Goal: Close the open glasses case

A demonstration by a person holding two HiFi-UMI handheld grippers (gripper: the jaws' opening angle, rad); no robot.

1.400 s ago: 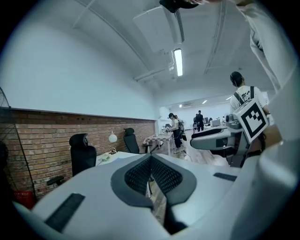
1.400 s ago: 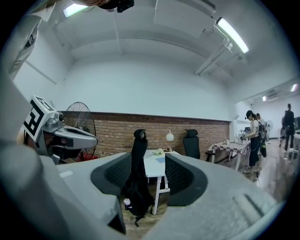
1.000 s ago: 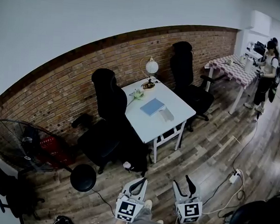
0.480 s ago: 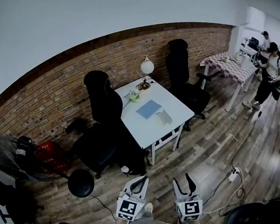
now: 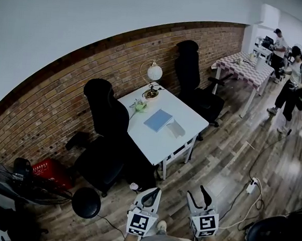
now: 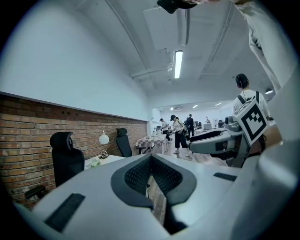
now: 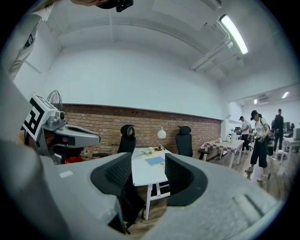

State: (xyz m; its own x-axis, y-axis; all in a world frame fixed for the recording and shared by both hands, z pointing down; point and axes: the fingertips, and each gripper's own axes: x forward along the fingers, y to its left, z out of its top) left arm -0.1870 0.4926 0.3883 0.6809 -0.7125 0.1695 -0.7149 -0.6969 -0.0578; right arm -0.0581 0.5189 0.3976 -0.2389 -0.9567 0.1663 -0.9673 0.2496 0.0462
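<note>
One white worktop (image 5: 155,142) stood well ahead against the brick wall (image 5: 53,109), judged out of reach, so nothing was engaged yet. Left gripper (image 5: 150,196) was held low, jaws drawn together on nothing. Right gripper (image 5: 197,195) was alongside, jaws apart and empty, likely readied for the lid. Blue book (image 5: 159,120) lay mid-worktop. Glasses case (image 5: 177,128) sat just beside it; lid position too small to tell.
</note>
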